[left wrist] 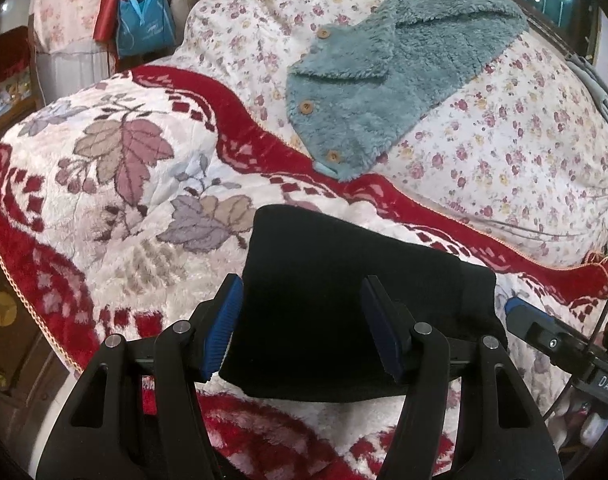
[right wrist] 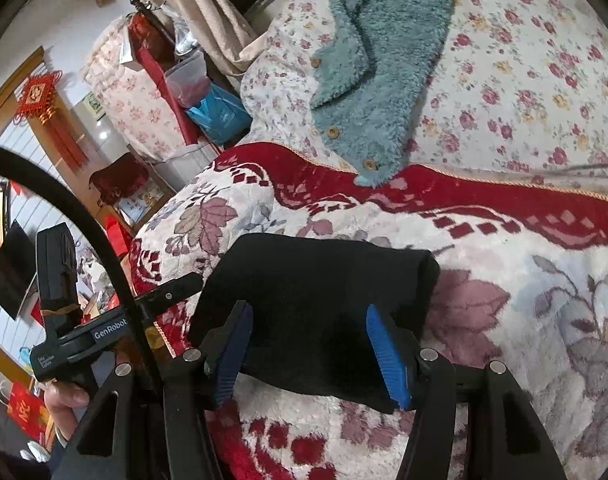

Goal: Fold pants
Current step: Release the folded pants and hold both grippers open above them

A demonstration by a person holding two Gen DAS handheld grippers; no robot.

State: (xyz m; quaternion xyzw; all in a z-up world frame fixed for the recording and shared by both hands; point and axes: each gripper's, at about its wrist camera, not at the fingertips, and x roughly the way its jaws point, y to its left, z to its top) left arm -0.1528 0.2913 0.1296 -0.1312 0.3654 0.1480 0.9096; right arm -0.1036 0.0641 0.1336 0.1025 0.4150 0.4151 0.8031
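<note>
The black pants lie folded into a compact bundle on the red and white leaf-patterned blanket. My left gripper hangs open over the bundle's left part. Its left pad is by the cloth's left edge and its right pad is over the cloth. From the right wrist view the pants spread past both blue pads of my right gripper, which is open just above them. The right gripper's fingertip shows at the bundle's right edge. A hand holds the left gripper's body at the left.
A teal fluffy garment with wooden buttons lies farther back on the floral sheet. The bed's edge drops off at the left, with a blue bag, red fabric and furniture beyond. A black cable arcs at the left.
</note>
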